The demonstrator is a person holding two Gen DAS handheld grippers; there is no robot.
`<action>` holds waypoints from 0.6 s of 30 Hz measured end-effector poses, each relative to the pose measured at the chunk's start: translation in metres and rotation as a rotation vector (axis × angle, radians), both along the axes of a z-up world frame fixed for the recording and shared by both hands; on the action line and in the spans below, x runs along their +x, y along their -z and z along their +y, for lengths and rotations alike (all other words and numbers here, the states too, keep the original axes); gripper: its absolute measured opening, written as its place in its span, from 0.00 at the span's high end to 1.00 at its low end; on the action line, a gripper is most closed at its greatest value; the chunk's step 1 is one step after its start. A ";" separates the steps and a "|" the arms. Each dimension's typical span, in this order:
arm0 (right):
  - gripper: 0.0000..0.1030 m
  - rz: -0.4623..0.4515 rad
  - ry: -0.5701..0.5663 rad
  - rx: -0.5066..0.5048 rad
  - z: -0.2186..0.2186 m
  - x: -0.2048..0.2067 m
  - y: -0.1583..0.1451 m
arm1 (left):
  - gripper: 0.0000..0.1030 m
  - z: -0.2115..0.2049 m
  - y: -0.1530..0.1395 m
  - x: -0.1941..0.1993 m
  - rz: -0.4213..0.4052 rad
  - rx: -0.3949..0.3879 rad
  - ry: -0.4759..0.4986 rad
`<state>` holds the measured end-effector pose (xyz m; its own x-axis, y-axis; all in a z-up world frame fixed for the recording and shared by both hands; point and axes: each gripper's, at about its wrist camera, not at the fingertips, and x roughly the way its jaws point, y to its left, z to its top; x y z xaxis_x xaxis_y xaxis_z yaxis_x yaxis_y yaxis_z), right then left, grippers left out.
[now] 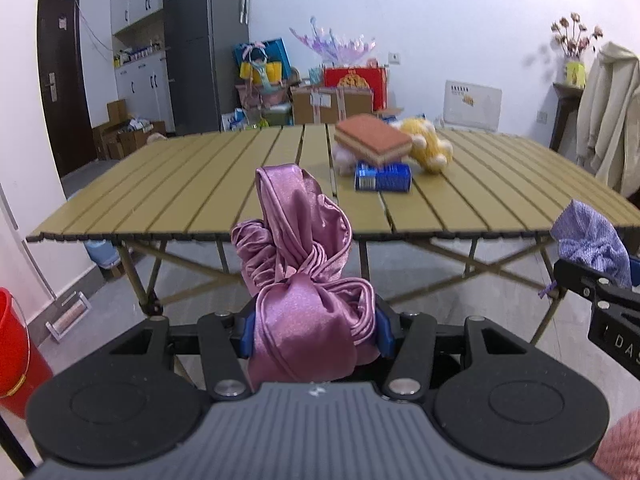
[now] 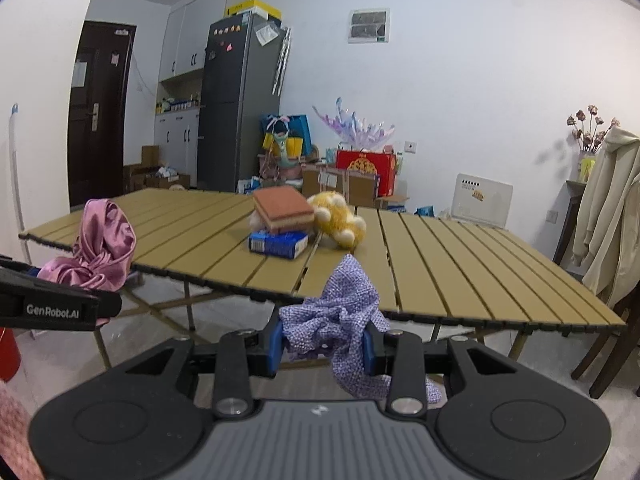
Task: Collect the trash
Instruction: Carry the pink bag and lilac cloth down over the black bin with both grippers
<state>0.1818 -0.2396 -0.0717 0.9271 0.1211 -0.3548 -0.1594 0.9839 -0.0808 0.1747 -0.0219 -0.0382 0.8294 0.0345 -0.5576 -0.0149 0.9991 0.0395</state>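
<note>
The left hand-held gripper (image 1: 316, 330) is pinching a bundle of pink satin cloth (image 1: 304, 280), knotted and standing up between its blue pads. The right hand-held gripper (image 2: 324, 346) is pinching a crumpled lilac checked cloth (image 2: 340, 312), part of which hangs down below the pads. Both are held in the air, short of the near edge of the slatted surface (image 1: 160, 200), with floor showing beneath them. The two stand side by side, each just visible at the edge of the other's view.

Farther off, on the surface, lies the small pile the next reach probably turns on: a blue box (image 1: 382, 177) lying flat with its long side across the view, a brown and cream sponge (image 1: 372, 141) resting on top of it, and a yellow plush toy (image 1: 430, 144) just behind. The pile sits ahead and to the right of the left gripper, ahead and slightly left of the right, so neither looks clearly nearer. A red bucket (image 1: 16, 344) stands on the floor at the far left, perhaps the bin.
</note>
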 end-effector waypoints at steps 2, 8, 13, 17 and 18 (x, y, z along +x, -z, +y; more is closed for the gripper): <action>0.65 0.013 -0.004 -0.007 0.000 -0.004 0.006 | 0.47 0.000 0.008 -0.003 0.030 0.002 0.005; 0.65 0.074 -0.021 -0.020 0.003 -0.013 0.030 | 0.47 -0.001 0.036 -0.012 0.133 0.010 0.007; 0.65 0.148 -0.031 -0.031 0.004 -0.021 0.059 | 0.47 0.001 0.059 -0.014 0.206 0.017 0.000; 0.65 0.216 -0.034 -0.042 0.005 -0.024 0.082 | 0.47 0.001 0.078 -0.012 0.262 0.023 0.000; 0.65 0.231 -0.034 -0.045 0.006 -0.024 0.087 | 0.47 0.001 0.083 -0.011 0.275 0.027 0.000</action>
